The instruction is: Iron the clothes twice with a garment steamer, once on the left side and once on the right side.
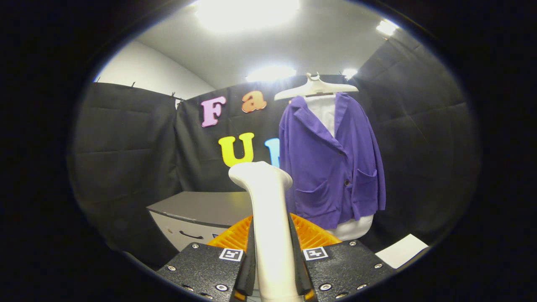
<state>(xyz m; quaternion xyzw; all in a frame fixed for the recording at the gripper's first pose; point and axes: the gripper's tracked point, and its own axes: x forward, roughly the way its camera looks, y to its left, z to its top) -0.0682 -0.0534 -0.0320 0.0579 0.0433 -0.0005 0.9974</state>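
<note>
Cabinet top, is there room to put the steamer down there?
Yes, the grey cabinet top looks bare, left of the steamer the gripper is shut on. It is crowded just ahead: an orange basket sits under the purple jacket.

My one view rides on the gripper (272, 268) and looks forward along its two fingers, tilted slightly upward so the ceiling lights show. The garment steamer (268, 218) stands very close to the lens, pinched between the fingers. Beyond it, well apart, I face the purple jacket (331, 163) hanging against the booth's cloth wall.
</note>
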